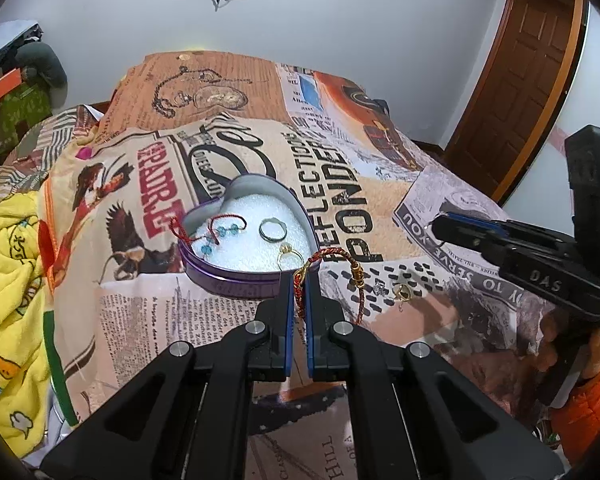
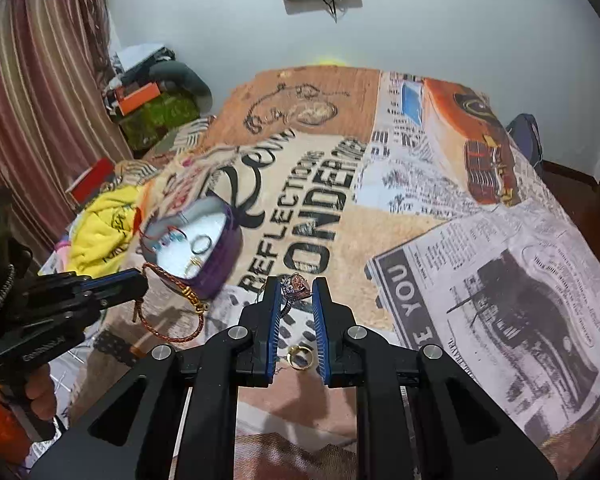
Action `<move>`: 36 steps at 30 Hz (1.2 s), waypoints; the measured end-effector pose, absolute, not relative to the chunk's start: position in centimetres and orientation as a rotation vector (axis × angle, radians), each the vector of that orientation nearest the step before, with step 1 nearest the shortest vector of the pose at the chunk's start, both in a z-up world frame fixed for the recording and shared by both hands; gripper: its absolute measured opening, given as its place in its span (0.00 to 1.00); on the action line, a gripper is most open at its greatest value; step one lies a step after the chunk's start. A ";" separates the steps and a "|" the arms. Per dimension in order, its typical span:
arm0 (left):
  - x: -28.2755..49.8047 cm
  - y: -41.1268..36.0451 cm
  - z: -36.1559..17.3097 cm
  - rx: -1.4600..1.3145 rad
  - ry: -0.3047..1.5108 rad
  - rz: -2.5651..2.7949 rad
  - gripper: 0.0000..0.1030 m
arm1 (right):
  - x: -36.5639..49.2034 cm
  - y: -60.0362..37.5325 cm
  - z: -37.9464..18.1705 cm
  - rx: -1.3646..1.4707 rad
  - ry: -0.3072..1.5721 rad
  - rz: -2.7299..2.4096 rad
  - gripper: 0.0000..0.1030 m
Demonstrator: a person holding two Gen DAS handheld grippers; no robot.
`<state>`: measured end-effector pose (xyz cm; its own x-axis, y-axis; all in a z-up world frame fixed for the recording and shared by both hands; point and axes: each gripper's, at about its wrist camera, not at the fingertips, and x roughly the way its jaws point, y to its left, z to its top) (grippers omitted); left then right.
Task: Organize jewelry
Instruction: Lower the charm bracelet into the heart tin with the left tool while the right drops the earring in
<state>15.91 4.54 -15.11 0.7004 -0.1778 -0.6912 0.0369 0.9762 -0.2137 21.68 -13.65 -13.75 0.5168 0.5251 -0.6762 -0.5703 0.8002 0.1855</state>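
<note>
On the bed (image 1: 380, 216), over the newspaper-print blanket, I have both claws loaded. My left claw (image 1: 299, 280) is pressed together on the red braided bracelet (image 1: 332, 258), pinching the cord near its lower run; the rest of the loop arcs up toward 1 o'clock from the tips, with the gold beads (image 1: 357, 274) hanging free at about 2 o'clock. From the right wrist view the same bracelet droops in a slack loop below the left claw, so it is soft and light and will swing and fold rather than hold a shape. I would keep the grip on the cord itself, away from the beads, which look hard and slick.

The purple heart-shaped tin (image 1: 236, 280) sits just beyond the left claw at 11 o'clock, lined with white foam (image 1: 252, 240). Already in it: a red string bracelet with blue beads (image 1: 216, 232), a silver ring (image 1: 272, 228) and a gold ring (image 1: 288, 254) near the front wall.

My right claw (image 2: 296, 292) is only partly closed, and the ornate pink-stone ring (image 2: 296, 286) sits between the tips at 12 o'clock, its band against the left pad; I cannot tell whether the right pad touches it. It is rigid, tiny and slippery, so the hold looks marginal. Another gold ring (image 2: 300, 356) lies on the blanket beneath the claw, toward 6 o'clock. Small loose pieces (image 1: 396, 290) also lie on the blanket at 3 o'clock of the left claw
</note>
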 end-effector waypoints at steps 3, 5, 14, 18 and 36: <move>15.7 4.9 -14.4 -0.192 0.768 -0.111 0.03 | 21.5 -13.3 -13.0 -0.064 0.771 0.669 0.14; 15.7 5.4 -13.9 -0.194 0.752 -0.100 0.03 | 21.5 -12.8 -12.6 -0.069 0.760 0.680 0.14; 16.7 7.8 -12.6 -0.195 0.705 -0.050 0.03 | 22.2 -8.7 -12.4 -0.076 0.747 0.759 0.14; 17.5 8.8 -12.7 -0.200 0.698 -0.033 0.03 | 22.8 -7.0 -12.6 -0.082 0.749 0.788 0.14; 20.1 10.5 -16.2 -0.202 0.772 -0.048 0.03 | 23.8 -2.4 -15.2 -0.188 0.824 0.869 0.14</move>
